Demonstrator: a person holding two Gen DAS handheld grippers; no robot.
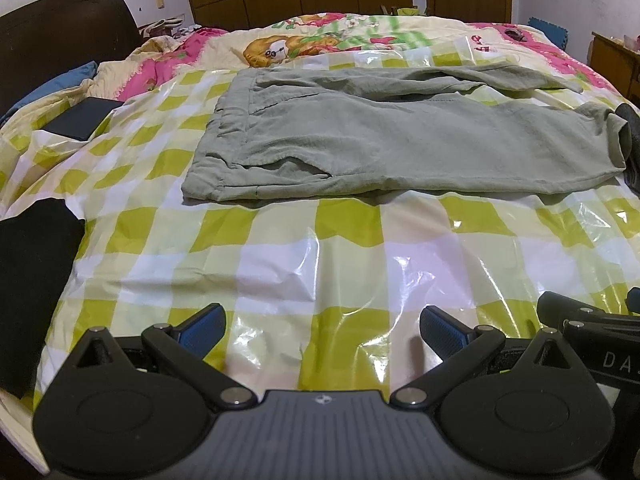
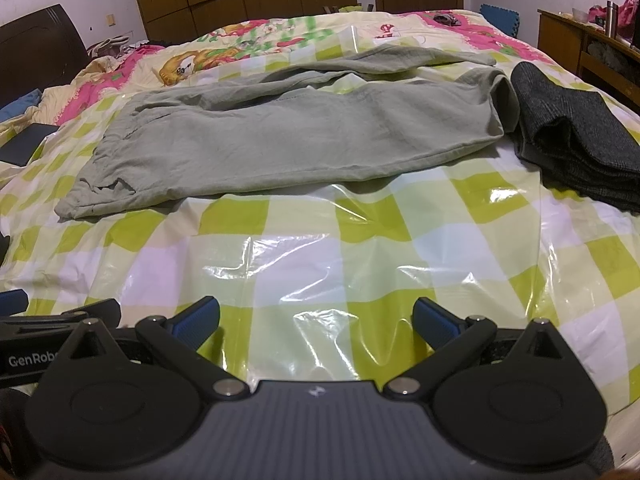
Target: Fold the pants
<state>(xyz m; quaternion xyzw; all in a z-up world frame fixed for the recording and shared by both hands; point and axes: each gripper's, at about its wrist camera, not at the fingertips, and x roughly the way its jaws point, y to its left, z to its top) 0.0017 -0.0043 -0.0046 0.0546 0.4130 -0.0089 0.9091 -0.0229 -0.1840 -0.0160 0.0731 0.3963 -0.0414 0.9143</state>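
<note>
Grey-green pants [image 1: 360, 136] lie spread flat across the bed on a green-and-white checked plastic sheet [image 1: 320, 240], waistband to the left, legs running right. They also show in the right wrist view [image 2: 288, 136]. The far leg is rumpled and partly folded over. My left gripper [image 1: 324, 334] is open and empty, low over the sheet in front of the pants. My right gripper [image 2: 316, 322] is open and empty too, beside it to the right.
A folded dark grey garment [image 2: 576, 136] lies right of the pants' cuffs. A black cloth [image 1: 32, 280] lies at the left edge. A dark flat box [image 1: 84, 118] sits far left. A cartoon quilt [image 1: 320, 40], headboard, wardrobe and side table surround the bed.
</note>
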